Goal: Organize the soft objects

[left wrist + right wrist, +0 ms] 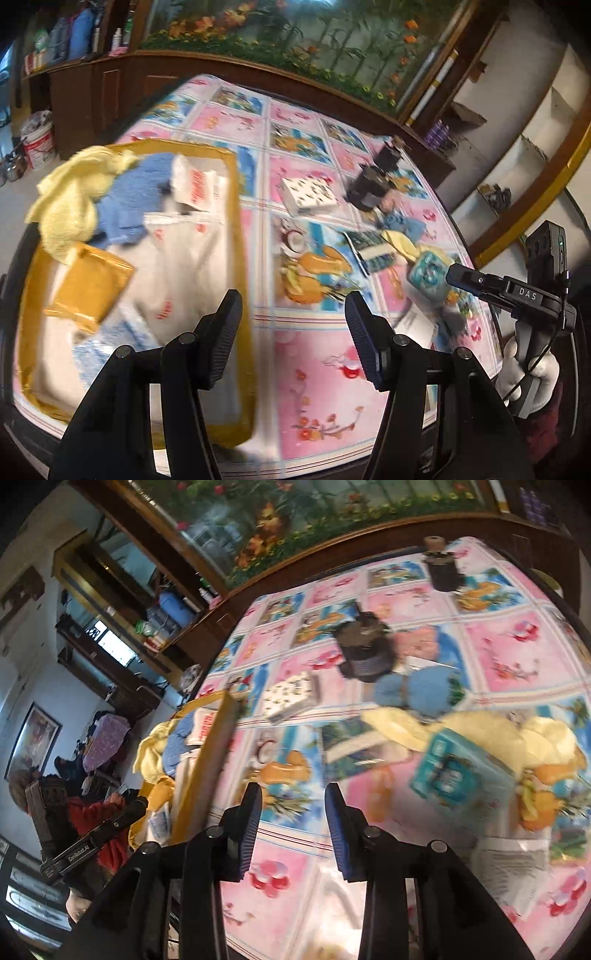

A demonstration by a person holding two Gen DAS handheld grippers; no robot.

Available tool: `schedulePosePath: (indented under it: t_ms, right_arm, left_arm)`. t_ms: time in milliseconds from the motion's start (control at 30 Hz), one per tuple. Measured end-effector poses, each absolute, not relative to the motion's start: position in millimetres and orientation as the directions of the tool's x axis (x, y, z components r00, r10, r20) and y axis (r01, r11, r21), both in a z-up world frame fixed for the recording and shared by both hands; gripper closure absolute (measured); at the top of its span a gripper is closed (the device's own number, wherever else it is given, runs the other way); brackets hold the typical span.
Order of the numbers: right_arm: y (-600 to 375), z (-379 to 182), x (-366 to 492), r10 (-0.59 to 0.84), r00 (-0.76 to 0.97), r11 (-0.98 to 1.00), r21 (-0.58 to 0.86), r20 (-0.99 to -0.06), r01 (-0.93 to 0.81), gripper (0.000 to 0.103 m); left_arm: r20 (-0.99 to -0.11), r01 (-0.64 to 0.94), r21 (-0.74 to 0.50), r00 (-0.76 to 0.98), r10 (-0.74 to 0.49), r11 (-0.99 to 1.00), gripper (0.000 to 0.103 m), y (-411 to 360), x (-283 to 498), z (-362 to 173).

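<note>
A shallow box with a gold rim (240, 236) sits at the left of the table and holds a yellow cloth (70, 199), a blue towel (133, 192), white plastic bags (184, 251) and a gold packet (88, 288). My left gripper (291, 332) is open and empty beside the box's right edge. My right gripper (293, 823) is open and empty above the tablecloth. Ahead of it lie a yellow cloth (480, 731), a blue soft item (421, 690) and a teal packet (454, 775). The box also shows in the right wrist view (210, 760).
A patterned pink and blue cloth (314, 369) covers the table. On it stand two dark jars (364, 650) (441, 566), a white patterned box (308, 192), a booklet (351, 749) and papers (517, 860). A wooden cabinet (110, 85) runs behind the table.
</note>
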State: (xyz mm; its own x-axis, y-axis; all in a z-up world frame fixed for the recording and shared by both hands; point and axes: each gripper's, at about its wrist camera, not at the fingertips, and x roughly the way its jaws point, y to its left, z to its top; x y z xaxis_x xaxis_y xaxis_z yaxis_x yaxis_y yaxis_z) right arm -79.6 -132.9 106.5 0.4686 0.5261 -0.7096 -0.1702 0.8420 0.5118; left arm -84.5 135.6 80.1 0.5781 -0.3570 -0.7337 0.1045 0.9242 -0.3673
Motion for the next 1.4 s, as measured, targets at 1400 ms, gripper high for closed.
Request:
schedulePosePath:
  t_ms: [1400]
  right_arm:
    - [-104,54,-41,0.120,0.441,0.912,-0.077,-0.889,-0.403,0.033]
  left_arm:
    - [-0.775,0.362,-0.299,0.448,-0.446,0.883,0.045,27,-104,56]
